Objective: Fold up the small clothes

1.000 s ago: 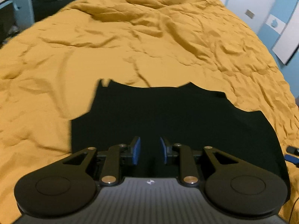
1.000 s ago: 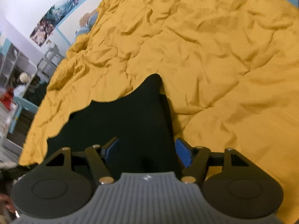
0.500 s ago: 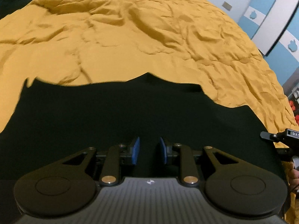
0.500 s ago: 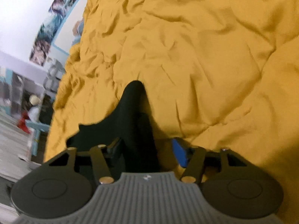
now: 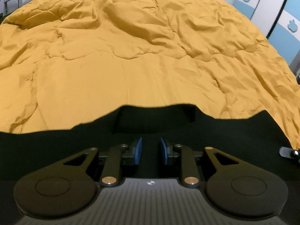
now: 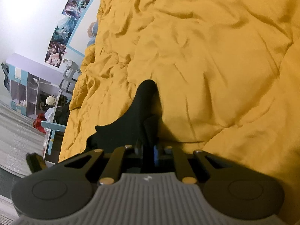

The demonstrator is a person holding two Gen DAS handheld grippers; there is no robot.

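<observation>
Bedroom; mustard-yellow duvet (image 5: 150,60) filled everything ahead of both grippers, heavily creased. Blue-and-white wardrobe doors (image 5: 277,15) sat far off to the upper right of my left gripper, posters (image 6: 67,24) and a shelving unit (image 6: 28,91) far off to the left of my right one.

Black garment (image 5: 56,146) lay spread on the duvet directly under and ahead of my left gripper, running wide to both sides; a folded-looking panel showed just beyond the fingertips.

Right gripper (image 6: 149,154): jaws had just been closing and were pressed together, pinching a raised ridge of the black garment, which rose ahead of the tips into a peak.

Left gripper (image 5: 150,151): blue pads (image 5: 138,150) stood narrowly apart over the cloth. I couldn't tell whether fabric was caught between them, dark on dark.

Risks as I judged them: the right pinch may have taken only one layer or a thin bite, so a lift could slip free or drag the panel out of line. If the left wasn't gripping, pulling with the right alone would skew the fold. Soft duvet could get nipped too.
</observation>
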